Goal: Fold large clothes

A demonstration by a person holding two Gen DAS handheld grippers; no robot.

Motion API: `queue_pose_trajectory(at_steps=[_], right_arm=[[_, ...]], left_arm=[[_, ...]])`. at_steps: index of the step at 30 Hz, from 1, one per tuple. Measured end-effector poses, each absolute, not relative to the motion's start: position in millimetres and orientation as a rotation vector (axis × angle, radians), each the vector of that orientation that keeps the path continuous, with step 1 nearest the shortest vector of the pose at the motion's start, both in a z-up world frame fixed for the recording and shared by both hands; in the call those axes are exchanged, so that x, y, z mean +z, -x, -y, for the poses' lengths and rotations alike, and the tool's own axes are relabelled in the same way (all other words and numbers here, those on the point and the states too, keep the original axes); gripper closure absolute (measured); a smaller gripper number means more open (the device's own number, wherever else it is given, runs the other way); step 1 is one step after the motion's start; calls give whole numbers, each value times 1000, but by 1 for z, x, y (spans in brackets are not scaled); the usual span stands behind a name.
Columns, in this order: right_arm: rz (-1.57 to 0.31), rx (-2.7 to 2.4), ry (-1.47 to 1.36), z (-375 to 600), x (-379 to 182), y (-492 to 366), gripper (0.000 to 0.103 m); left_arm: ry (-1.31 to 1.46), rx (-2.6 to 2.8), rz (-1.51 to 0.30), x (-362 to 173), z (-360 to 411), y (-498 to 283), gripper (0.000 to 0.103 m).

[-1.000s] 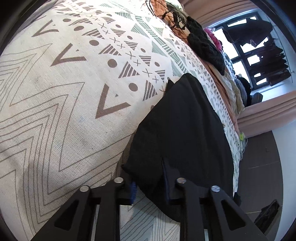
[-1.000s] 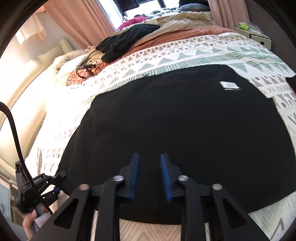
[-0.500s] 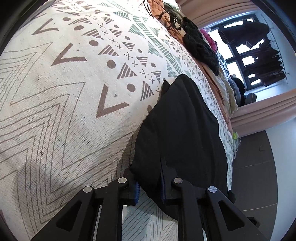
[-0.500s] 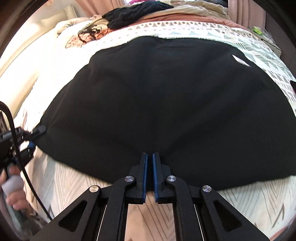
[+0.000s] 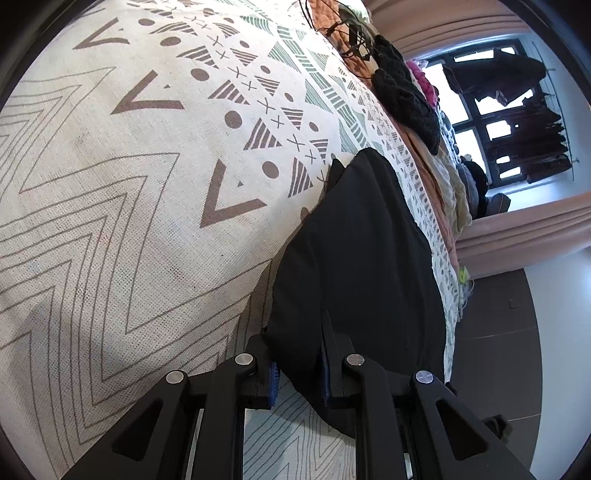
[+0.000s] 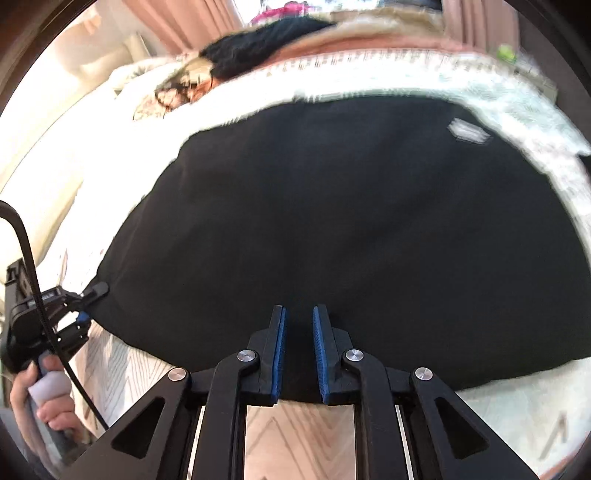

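A large black garment of soft, matte fabric point(image 6: 351, 229) lies spread flat on a bed, its outline a broad rounded slab with a small white label point(image 6: 467, 130) sewn near its far right corner. The cloth looks thick and smooth, with shallow dimples and no sharp creases. Beneath it is a cream woven bedspread printed with brown chevrons, dots, crosses and grey-green striped triangles point(image 5: 140, 177); its coarse weave shows clearly in the left wrist view.

The left gripper point(image 5: 298, 363), black plastic with blue ribbed pads, is clamped on the garment's near left corner, a thick bunch of black cloth filling the narrow gap between its fingers. In the right wrist view a person's hand point(image 6: 44, 395) holds that tool's handle at the far left.

The right gripper point(image 6: 298, 332) sits over the garment's near edge, at its middle. Its jaws have just been opening and stand slightly apart, black cloth showing in the gap, the pads not pressing on it.

At the far end of the bed lie a black knitted piece point(image 5: 404, 99), a rust-orange cover point(image 5: 424, 155) and a tangle of thin dark wire point(image 5: 347, 26).
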State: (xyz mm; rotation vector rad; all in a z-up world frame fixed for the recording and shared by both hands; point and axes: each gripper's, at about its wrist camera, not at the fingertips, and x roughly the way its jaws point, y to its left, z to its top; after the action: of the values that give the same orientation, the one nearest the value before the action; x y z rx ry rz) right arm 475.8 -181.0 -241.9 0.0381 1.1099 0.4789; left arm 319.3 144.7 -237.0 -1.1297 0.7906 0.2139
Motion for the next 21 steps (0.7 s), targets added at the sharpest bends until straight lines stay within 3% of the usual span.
queue_pose_trajectory(at_steps=[21], right_arm=[[-1081, 352, -66, 164, -243, -572, 84]], left_arm=[[1148, 336, -824, -235, -138, -317, 84]])
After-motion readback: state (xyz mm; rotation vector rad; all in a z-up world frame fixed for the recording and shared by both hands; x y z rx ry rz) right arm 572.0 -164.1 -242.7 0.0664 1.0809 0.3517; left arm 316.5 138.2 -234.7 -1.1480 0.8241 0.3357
